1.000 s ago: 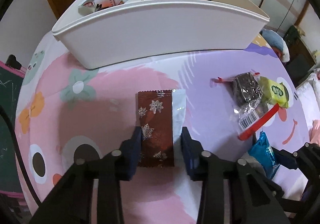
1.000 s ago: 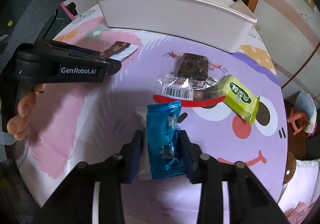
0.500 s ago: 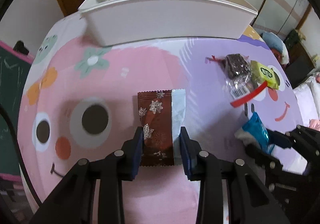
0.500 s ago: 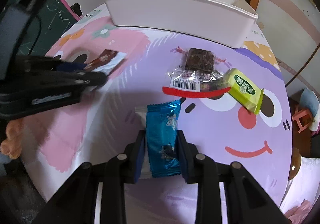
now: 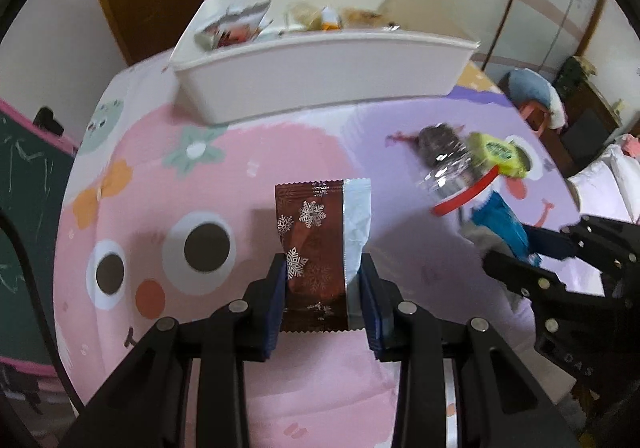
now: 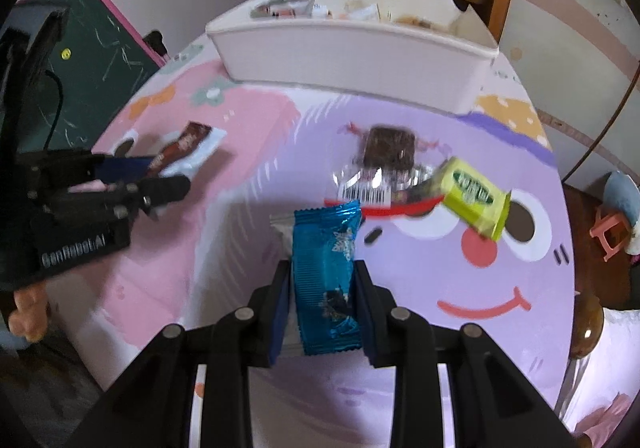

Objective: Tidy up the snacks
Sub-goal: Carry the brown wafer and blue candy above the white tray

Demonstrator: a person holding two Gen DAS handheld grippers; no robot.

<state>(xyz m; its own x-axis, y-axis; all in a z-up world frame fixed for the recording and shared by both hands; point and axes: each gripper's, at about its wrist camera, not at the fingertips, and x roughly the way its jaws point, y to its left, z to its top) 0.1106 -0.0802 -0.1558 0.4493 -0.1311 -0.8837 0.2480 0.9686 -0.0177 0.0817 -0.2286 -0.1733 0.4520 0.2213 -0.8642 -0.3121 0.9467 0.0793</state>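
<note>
My left gripper is shut on a brown snowflake-printed snack packet, lifted above the pink part of the tablecloth. My right gripper is shut on a blue foil snack packet, also raised off the cloth. Each gripper shows in the other's view: the right gripper at the right edge with the blue packet, the left gripper at the left with the brown packet. A white bin holding several snacks stands at the table's far side.
A clear-wrapped dark brownie with a barcode and a yellow-green packet lie on the purple half of the cloth, before the white bin. A green chalkboard stands left of the round table. A person's fingers show at far left.
Both grippers have risen with their packets, so the table looks smaller and farther. The left gripper has drawn back from the bin. The jaws of both have tightened on the packets.
</note>
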